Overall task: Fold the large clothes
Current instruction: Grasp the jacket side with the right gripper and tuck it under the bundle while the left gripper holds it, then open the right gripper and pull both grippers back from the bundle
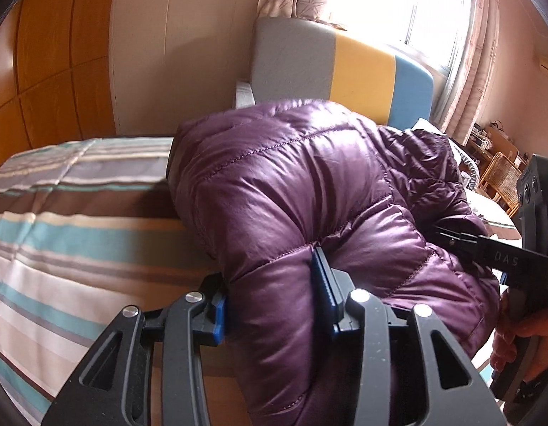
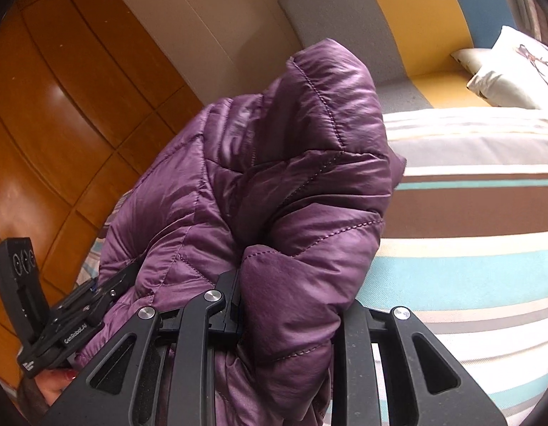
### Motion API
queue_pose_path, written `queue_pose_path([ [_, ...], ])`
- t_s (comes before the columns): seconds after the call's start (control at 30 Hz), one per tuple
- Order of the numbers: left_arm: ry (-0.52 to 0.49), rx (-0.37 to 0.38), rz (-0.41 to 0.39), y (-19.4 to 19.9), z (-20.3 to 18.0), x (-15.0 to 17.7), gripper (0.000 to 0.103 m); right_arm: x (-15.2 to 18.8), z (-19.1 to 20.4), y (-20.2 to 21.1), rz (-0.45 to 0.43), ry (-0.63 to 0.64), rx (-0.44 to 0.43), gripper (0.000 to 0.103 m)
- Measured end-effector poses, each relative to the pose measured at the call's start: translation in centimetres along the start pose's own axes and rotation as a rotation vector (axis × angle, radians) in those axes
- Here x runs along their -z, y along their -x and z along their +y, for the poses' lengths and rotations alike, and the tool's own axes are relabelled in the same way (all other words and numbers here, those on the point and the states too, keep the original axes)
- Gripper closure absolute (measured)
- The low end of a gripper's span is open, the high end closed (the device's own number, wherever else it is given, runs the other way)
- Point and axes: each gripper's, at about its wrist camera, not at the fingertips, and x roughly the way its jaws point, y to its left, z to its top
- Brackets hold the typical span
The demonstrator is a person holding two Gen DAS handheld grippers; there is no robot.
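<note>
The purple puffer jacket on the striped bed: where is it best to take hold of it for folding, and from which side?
Probably grip the purple puffer jacket at its near padded edge, approaching from the bed's near side. The quilted edge bunches into a thick roll there; both the left hand-held gripper and right hand-held gripper already clamp it.

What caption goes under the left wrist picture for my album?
Left gripper pinching a puffy purple jacket over a striped bed.
</note>
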Motion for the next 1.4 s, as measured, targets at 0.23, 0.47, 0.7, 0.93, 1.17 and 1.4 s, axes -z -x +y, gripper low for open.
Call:
queue_pose_path([
  [0.23,0.025,-0.018,-0.011,-1.0,-0.5,1.2,0.053,1.4,-2.3,-0.9,0.005,-0.049,-0.007,0.072],
  [0.47,0.034,-0.068,-0.015,0.9,-1.3,2.1,0.046,1.7,-1.7,1.3,-0.011,-0.069,0.010,0.064],
  [0.7,0.052,-0.069,-0.028,4.3,-1.6,3.5,0.042,2.4,-0.8,4.8,-0.044,-0.059,0.047,0.064],
  [0.93,-0.009,-0.101,-0.033,5.7,-3.0,5.1,0.041,4.0,0.9,6.3,-0.059,-0.032,0.104,0.064],
  [1.17,-0.076,-0.186,0.023,3.3,-3.7,5.7,0.037,4.6,1.1,2.1,0.017,0.063,0.221,0.064],
  [1.4,-0.020,-0.186,0.044,4.1,-3.7,5.5,0.036,4.7,2.3,2.8,0.013,0.065,0.253,0.064],
])
